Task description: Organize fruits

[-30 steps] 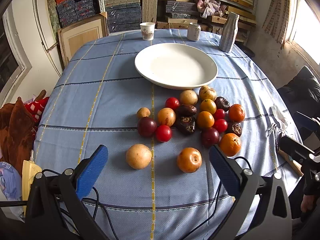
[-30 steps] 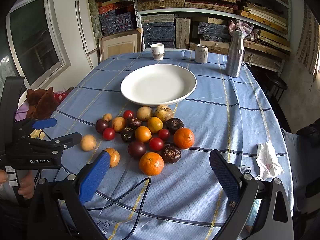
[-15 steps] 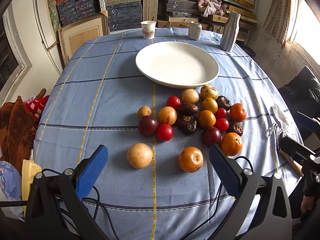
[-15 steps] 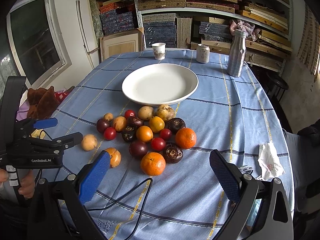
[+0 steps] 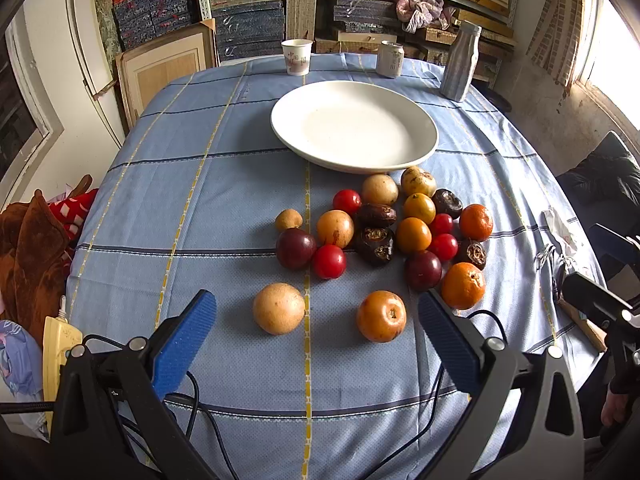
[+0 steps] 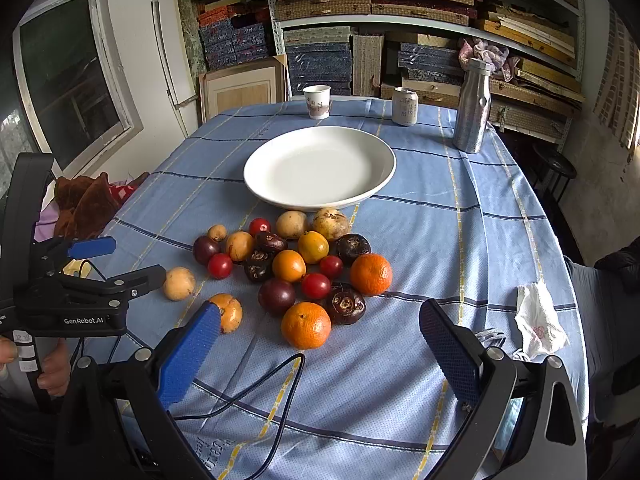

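Plate (image 5: 354,126) w/ nothing in it, straight ahead of my left gripper (image 5: 316,322), past the fruit pile (image 5: 400,228). Pile sits on the tablecloth (image 5: 200,184) just short of the plate rim. Left gripper's wide apart, holding nothing; tan round fruit (image 5: 279,308) and orange persimmon (image 5: 381,316) lie between its tips, not touching. Right gripper (image 6: 320,330) also spread, holding nothing, mandarin (image 6: 306,325) just ahead. Paper cup (image 6: 317,101), can (image 6: 405,106), steel bottle (image 6: 473,106) beyond plate; can't see inside them.
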The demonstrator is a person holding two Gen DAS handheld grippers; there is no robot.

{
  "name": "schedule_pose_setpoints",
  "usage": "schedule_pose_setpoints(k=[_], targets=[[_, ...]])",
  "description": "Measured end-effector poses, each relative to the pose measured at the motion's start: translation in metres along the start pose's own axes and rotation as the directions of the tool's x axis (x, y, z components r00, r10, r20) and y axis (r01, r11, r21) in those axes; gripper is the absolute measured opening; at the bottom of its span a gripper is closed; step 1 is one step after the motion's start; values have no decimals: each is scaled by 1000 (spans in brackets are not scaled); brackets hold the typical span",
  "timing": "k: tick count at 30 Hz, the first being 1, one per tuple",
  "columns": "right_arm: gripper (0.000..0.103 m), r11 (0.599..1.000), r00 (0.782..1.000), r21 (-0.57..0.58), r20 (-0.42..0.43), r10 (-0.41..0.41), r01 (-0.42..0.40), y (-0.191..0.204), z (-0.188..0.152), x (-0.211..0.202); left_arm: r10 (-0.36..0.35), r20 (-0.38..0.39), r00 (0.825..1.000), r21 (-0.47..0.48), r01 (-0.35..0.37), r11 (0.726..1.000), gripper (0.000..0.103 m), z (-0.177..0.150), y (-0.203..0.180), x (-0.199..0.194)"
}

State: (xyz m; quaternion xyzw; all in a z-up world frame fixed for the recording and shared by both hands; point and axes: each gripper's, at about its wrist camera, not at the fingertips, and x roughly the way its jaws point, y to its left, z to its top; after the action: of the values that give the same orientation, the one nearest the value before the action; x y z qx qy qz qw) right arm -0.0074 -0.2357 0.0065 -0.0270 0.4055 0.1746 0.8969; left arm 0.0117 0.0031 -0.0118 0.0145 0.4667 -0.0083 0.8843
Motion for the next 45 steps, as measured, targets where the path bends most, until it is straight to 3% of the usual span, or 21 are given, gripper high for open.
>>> schedule_pose_setpoints(k=[39,45], targets=[[100,1000,999,12,-34,9,-9,-3,3,10,-5,-41,999,-4,5,1000,99,5,3,14],[100,997,995,26,-71,72,-70,-3,1,19,-8,-88,996,-7,8,1000,99,3,8,26]])
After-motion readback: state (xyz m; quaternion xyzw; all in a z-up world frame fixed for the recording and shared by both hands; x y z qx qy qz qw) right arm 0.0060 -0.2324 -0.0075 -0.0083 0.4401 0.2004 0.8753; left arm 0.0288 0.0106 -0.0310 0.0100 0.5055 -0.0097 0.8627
